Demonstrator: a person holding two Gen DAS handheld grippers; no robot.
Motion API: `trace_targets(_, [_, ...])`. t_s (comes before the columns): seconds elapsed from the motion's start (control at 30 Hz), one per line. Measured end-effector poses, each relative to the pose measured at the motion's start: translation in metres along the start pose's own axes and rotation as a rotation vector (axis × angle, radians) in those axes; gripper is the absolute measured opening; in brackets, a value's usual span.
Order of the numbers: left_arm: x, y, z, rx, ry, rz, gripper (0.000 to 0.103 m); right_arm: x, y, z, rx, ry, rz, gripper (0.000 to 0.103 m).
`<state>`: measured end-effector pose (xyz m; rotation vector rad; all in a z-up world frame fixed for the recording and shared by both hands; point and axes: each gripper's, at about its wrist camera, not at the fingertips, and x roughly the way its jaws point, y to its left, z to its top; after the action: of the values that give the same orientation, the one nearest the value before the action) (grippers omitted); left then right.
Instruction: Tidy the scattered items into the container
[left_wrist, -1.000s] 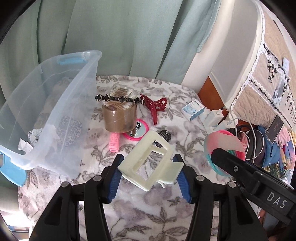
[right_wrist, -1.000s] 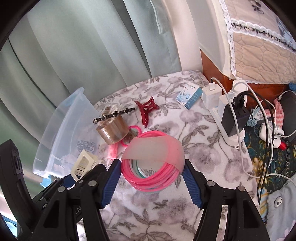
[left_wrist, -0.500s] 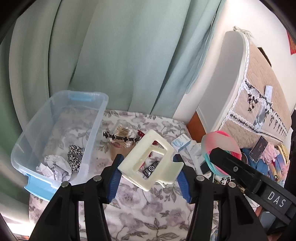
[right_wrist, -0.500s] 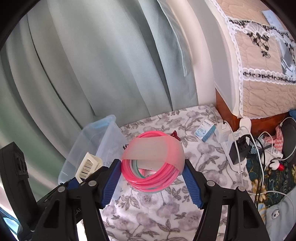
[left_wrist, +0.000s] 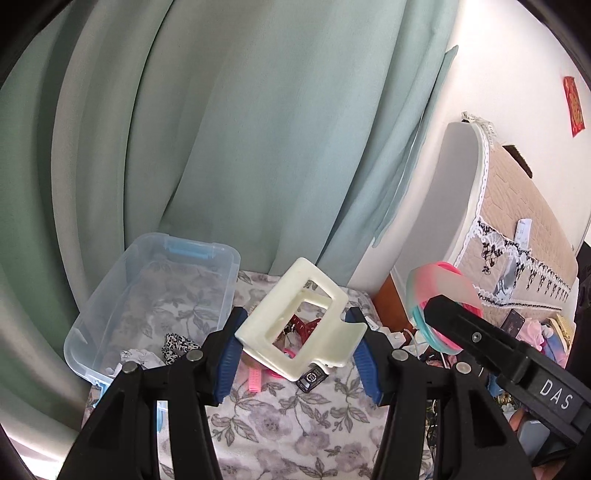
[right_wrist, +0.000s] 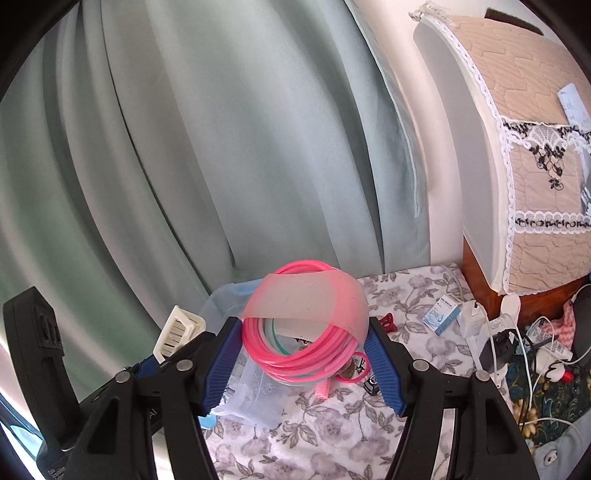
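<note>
In the left wrist view, the left gripper (left_wrist: 300, 341) is clamped on a cream claw clip (left_wrist: 301, 319), its 2 blue pads (left_wrist: 226, 350) pressing the clip's sides and holding it tilted in the air above the floral cloth (left_wrist: 280, 424), while the clear plastic bin (left_wrist: 110, 317) sits lower left with a leopard-print scrunchie (left_wrist: 176, 345) inside. In the right wrist view, the right gripper (right_wrist: 304, 356) is clamped on a coil of pink rings (right_wrist: 304, 332) banded by a translucent pink strip, raised above the cloth, with the bin partly hidden behind and below the coil and a small blue-and-white box (right_wrist: 442, 314) lying off to the right.
</note>
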<state>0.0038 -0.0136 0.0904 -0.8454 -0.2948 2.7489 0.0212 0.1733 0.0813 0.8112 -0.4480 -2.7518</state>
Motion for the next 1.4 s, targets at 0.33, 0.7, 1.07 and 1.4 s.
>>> trace_targets(0.33, [-0.019, 0.028, 0.013, -0.034, -0.054, 0.034, 0.056, 0.003, 0.037, 0.013, -0.06, -0.027, 0.054, 0.07])
trace_targets(0.7, [-0.028, 0.069, 0.019, -0.082, -0.078, 0.099, 0.056, 0.025, 0.072, 0.011, -0.11, 0.0, 0.101, 0.07])
trace_targets(1.07, [-0.016, 0.111, 0.014, -0.158, -0.037, 0.146, 0.056, 0.063, 0.092, 0.002, -0.138, 0.079, 0.126, 0.07])
trace_targets(1.4, [-0.001, 0.142, 0.013, -0.201, -0.001, 0.182, 0.056, 0.105, 0.104, -0.003, -0.158, 0.146, 0.139, 0.07])
